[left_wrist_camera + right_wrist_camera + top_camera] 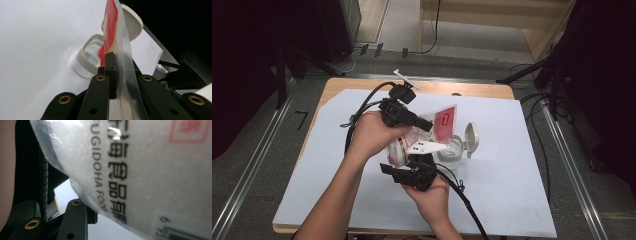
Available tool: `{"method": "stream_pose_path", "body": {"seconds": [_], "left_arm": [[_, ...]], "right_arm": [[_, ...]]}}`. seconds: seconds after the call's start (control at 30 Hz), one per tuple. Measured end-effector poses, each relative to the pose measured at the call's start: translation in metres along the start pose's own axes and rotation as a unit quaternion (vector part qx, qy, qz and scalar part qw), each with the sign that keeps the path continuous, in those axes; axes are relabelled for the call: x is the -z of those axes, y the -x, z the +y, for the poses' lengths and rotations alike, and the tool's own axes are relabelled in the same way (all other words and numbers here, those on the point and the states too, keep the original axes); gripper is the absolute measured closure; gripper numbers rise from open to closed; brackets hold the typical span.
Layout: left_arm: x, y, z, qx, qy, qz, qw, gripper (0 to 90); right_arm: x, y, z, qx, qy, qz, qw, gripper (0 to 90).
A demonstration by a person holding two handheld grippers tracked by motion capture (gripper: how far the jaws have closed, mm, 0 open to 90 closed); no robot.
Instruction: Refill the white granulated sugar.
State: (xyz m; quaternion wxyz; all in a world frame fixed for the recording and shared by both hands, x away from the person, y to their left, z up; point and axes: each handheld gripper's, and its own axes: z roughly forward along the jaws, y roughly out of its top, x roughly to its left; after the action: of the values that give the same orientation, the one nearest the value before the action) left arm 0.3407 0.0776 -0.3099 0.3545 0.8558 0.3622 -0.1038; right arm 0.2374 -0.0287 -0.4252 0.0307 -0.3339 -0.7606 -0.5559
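left tongs [113, 75]: pinching the red-and-clear plastic bag [117, 37], frame centre
right tongs [412, 172]: gripping bag's lower end
clear jar with open white lid [454, 147]: on desk [512, 190], right of bag

Even overhead light brightens the white-sheeted wooden bench [512, 165] in the high view, while the room's edges fall into near-black. The left gripper view is washed out white at its left, dark at its right. In the right gripper view, the clear plastic salt bag [150, 170] is soft-focused, with glare spots.

One bag [443, 124], one container [452, 149], two grippers [424, 122]
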Motion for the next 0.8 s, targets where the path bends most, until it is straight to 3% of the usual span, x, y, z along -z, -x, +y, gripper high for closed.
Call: {"method": "stream_pose_path", "body": {"seconds": [0.3, 0.57, 0.7, 0.8], "left_arm": [[-0.0025, 0.0024, -0.0004, -0.009, 0.009, -0.007, 0.9999, 83.3], [0.0006, 0.005, -0.0061, -0.033, 0.014, 0.009, 0.9993, 84.5], [0.0017, 0.0047, -0.0069, -0.034, 0.012, 0.009, 0.9993, 85.3], [0.0017, 0.0043, -0.007, -0.021, 0.012, 0.005, 0.9997, 85.1]], "right_arm": [[0.003, 0.0008, -0.0007, -0.016, 0.011, -0.001, 0.9998, 61.7], [0.0027, -0.003, -0.0029, -0.008, 0.005, -0.004, 0.9999, 61.7], [0.003, -0.0046, -0.0033, -0.005, 0.002, -0.003, 1.0, 61.8], [0.0036, -0.0056, -0.0033, -0.005, 0.002, -0.002, 1.0, 61.8]]}}
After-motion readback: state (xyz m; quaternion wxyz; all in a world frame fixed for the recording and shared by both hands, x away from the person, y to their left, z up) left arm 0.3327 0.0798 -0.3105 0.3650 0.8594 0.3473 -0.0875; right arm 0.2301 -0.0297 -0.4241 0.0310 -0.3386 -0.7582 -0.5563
